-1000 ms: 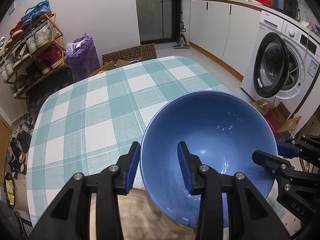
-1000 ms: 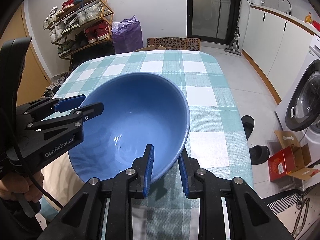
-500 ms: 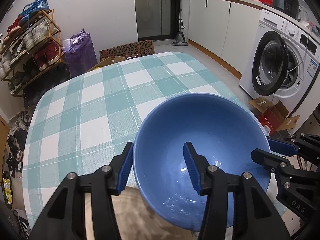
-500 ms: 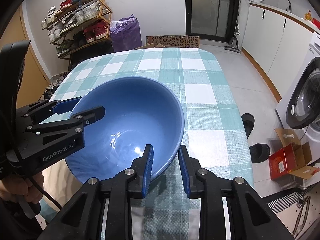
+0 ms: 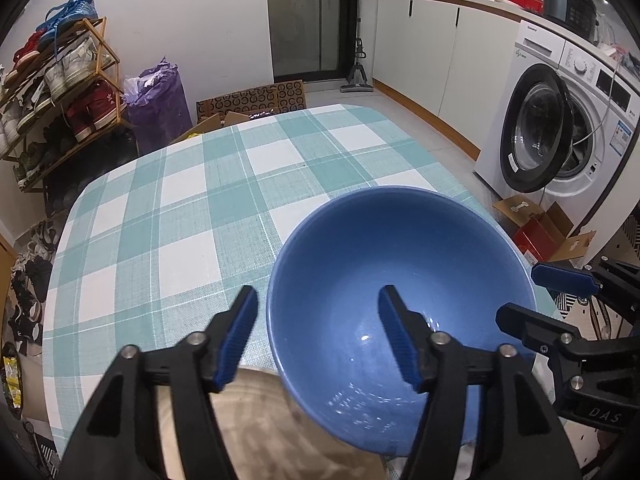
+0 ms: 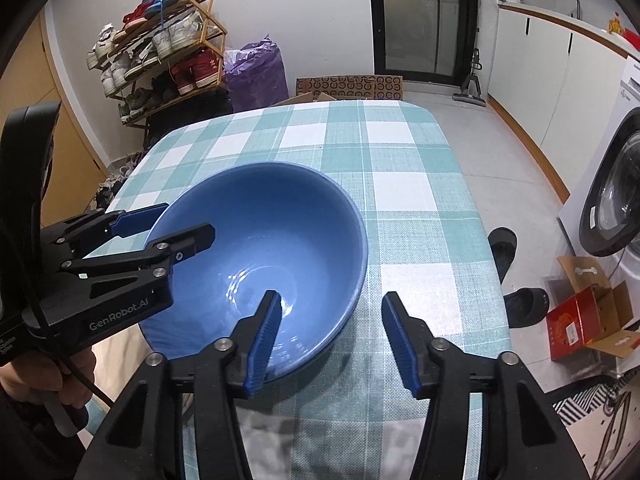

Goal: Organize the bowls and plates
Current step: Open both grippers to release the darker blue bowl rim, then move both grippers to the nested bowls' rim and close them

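Left gripper (image 5: 314, 330): my jaws have just been opening and now stand released; the near rim of the blue bowl (image 5: 400, 280) sits between them, with neither pad pressing on it.
Right gripper (image 6: 328, 334): also just opened, from an almost pinched hold a second ago; the bowl's rim passes between my pads with clear air on both sides.
What changed: a second ago both of my grippers were tighter on the rim and the bowl hung tilted; now it sits level and lower, and I hold nothing.
Meaning for the task: I judge this bowl as set down, so this placement is done and my hands are free to back off.
Where the bowl is: at the near edge of the checked tablecloth (image 5: 180, 200), partly over a beige round thing (image 5: 256, 420) below it, perhaps a plate or board; I cannot tell which from here.
Count: one bowl, no plate that I can be sure of, two grippers, one hand (image 6: 36, 380) showing behind the left handle.
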Action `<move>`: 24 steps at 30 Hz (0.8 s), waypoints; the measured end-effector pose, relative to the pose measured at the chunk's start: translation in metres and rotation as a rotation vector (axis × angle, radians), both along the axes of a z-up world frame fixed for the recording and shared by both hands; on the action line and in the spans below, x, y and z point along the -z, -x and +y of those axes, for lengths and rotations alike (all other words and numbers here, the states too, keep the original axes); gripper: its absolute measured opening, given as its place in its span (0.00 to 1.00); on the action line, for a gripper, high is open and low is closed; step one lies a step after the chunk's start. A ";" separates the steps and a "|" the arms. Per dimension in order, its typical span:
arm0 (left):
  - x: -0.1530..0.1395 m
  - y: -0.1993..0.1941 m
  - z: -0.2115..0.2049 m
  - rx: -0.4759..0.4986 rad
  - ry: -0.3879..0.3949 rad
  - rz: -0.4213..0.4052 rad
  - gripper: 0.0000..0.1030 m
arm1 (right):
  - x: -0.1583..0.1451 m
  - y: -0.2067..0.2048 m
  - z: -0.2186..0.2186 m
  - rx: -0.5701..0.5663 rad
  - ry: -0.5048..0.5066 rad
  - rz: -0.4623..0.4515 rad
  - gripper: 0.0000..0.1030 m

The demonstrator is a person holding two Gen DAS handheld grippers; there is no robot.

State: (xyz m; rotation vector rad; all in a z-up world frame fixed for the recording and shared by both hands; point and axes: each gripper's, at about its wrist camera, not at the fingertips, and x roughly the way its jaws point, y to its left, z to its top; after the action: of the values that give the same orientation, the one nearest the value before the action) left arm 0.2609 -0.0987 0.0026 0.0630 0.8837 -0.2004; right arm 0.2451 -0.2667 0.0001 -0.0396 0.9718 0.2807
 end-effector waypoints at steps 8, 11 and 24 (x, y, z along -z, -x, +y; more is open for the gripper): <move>-0.005 0.003 0.012 -0.010 0.057 -0.009 0.88 | -0.004 0.001 -0.008 0.020 -0.024 -0.017 0.78; -0.007 0.002 0.021 -0.002 0.107 -0.001 0.89 | -0.005 0.002 -0.012 0.034 -0.035 -0.021 0.84; -0.012 0.005 0.040 0.034 0.203 0.008 1.00 | -0.003 0.004 -0.025 0.053 -0.101 -0.024 0.99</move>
State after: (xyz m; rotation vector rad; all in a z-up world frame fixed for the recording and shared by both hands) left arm 0.2557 -0.0589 0.0147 -0.1116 0.8669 -0.3210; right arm 0.2410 -0.2913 0.0028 0.0743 0.9322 0.2798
